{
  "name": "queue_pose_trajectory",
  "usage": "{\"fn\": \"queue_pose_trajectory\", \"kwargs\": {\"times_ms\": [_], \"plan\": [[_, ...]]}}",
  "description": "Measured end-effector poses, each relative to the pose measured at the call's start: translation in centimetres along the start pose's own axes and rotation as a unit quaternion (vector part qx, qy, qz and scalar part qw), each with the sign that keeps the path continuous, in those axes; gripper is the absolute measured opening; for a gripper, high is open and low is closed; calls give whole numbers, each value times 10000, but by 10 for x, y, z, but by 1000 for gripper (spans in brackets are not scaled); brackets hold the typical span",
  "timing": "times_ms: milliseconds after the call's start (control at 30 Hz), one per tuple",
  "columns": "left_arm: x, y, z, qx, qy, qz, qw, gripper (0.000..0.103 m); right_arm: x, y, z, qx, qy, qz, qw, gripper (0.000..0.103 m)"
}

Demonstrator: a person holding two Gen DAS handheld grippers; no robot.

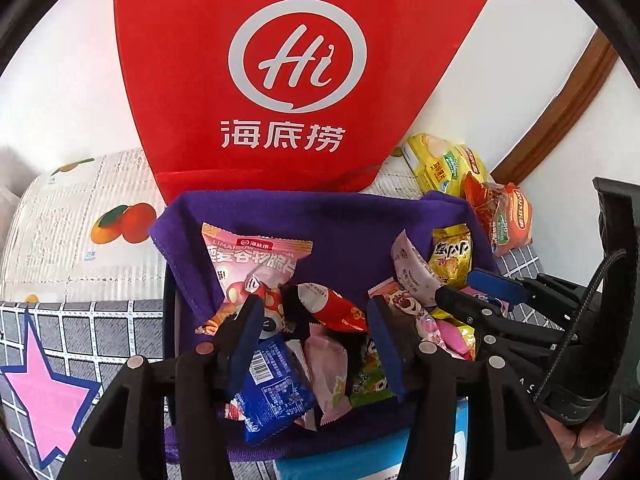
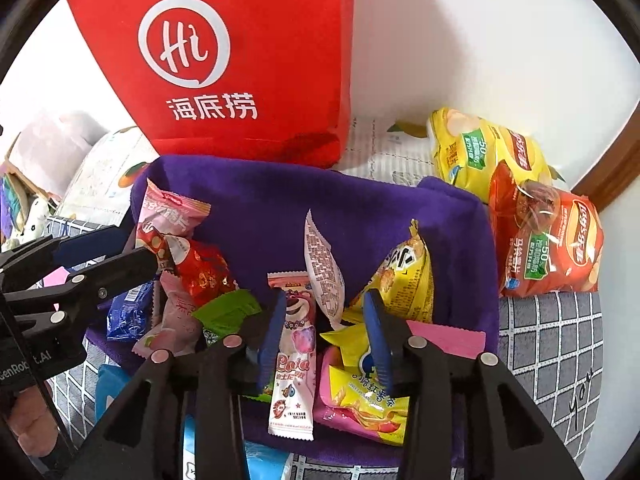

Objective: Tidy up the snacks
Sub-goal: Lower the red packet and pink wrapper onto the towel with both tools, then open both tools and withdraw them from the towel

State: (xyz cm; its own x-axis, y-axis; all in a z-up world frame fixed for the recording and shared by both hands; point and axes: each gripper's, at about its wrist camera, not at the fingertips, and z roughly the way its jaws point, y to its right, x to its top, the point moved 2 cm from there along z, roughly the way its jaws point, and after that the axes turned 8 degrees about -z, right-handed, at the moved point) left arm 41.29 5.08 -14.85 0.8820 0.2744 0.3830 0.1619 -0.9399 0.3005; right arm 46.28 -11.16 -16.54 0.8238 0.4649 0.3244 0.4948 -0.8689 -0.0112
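Nearest the right gripper [image 2: 322, 326], a white-and-pink lollipop packet [image 2: 294, 354] lies lengthwise between its open jaws, its long axis running along the fingers. It rests in the purple fabric bin [image 2: 360, 208] with the other snacks. The left gripper [image 1: 312, 334] (jaws also apart) hovers over a red candy wrapper [image 1: 336, 308] and a blue packet [image 1: 272, 384]. Behind the bin stands a red bag [image 2: 240, 60]; chip bags [image 2: 548, 240] lie to the right on a grey checked cloth [image 2: 552, 344], against a white wall.

Bright even daylight; sharp centre, fisheye-warped edges, dark corners.
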Motion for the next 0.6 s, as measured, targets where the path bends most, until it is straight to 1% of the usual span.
{"fn": "queue_pose_trajectory", "kwargs": {"times_ms": [100, 200, 333, 400, 500, 567, 600], "plan": [[0, -1, -2, -7, -24, 14, 10000, 52, 0, 0, -4, -33, 57, 25, 10000, 45], [0, 1, -4, -40, -58, 72, 9999, 52, 1, -1, -15, -153, 333, 69, 9993, 49], [1, 4, -16, -50, 89, 124, 9999, 52, 3, -7, -32, -199, 587, 11, 9981, 55], [1, 5, -23, -85, 178, 161, 9997, 52, 3, -9, -41, -214, 694, 53, 9973, 56], [2, 6, -34, -88, 304, 192, 9993, 56, -2, -7, -53, -160, 780, 320, 9963, 58], [2, 7, -40, -84, 396, 225, 9989, 59, -7, -8, -57, -155, 748, 361, 9964, 59], [2, 8, -43, -82, 420, 231, 9988, 59, -11, -9, -60, -212, 737, 380, 9963, 65]]}}
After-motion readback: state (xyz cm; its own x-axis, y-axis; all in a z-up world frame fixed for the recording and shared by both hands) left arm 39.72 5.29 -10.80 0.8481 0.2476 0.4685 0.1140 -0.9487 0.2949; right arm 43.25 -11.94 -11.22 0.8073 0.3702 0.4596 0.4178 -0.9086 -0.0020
